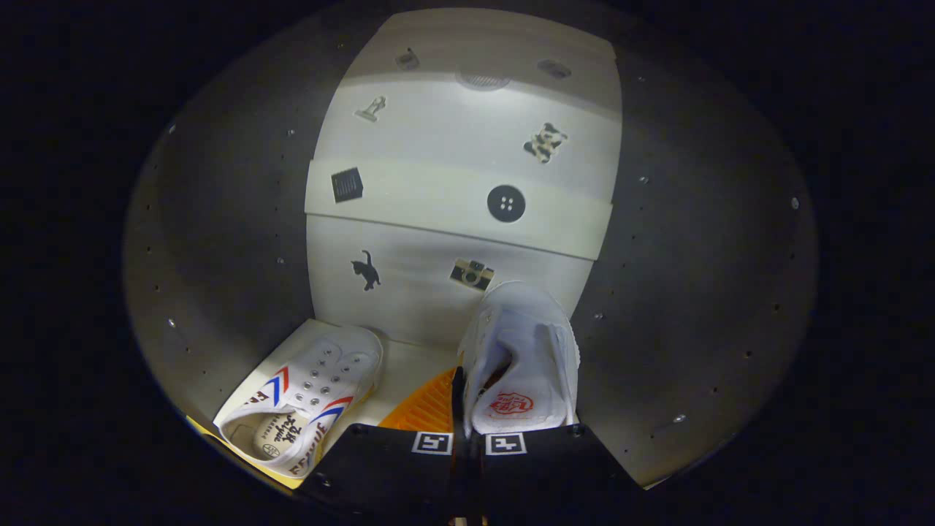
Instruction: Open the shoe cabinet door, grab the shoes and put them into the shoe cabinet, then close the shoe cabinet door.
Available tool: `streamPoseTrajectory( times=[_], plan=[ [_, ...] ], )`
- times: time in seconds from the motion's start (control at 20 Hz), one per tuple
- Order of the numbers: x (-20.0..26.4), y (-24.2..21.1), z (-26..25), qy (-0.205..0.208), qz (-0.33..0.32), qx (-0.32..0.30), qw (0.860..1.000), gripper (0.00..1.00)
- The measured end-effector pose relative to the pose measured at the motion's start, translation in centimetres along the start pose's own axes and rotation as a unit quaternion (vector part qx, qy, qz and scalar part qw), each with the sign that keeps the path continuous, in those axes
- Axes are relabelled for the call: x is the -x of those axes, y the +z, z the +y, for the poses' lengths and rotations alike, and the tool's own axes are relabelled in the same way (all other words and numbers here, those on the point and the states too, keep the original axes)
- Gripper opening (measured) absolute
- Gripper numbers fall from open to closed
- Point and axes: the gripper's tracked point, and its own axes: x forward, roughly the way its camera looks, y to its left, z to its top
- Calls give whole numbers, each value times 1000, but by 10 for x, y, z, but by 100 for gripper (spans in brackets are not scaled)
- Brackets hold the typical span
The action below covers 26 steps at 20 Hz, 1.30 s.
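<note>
left shoe (307, 398): side lettering cut off, unreadable | right shoe (520, 365): red insole stamp, illegible

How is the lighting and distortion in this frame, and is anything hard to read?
Gripper view: fisheye bends the cabinet walls; light falls bright on the back panel, the sides go dark. The left shoe is sharp. The gripper fingers look closed on the right shoe's side wall; the contact itself sits in shadow.

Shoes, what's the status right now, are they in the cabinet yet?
Gripper shut on right shoe, inside cabinet. Left shoe already lying on cabinet floor. Nothing blocking ahead.
</note>
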Motion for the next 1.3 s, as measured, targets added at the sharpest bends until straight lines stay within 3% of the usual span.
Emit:
streamPoseTrajectory(
  times=[0.2,0.35,0.4,0.6,0.75,0.9,1.1,1.3],
  plan=[
    [-17,-10,3,1,26,-27,999,4],
    [-20,-30,7,10,60,-38,997,18],
    [-20,-36,9,18,73,-40,996,19],
    [1,-24,5,15,55,-38,998,28],
    [32,-17,15,38,52,-57,996,63],
    [76,-3,12,20,11,-52,998,98],
    [165,20,20,26,-71,-53,996,99],
    [272,7,41,75,-128,-86,985,98]
  ],
)
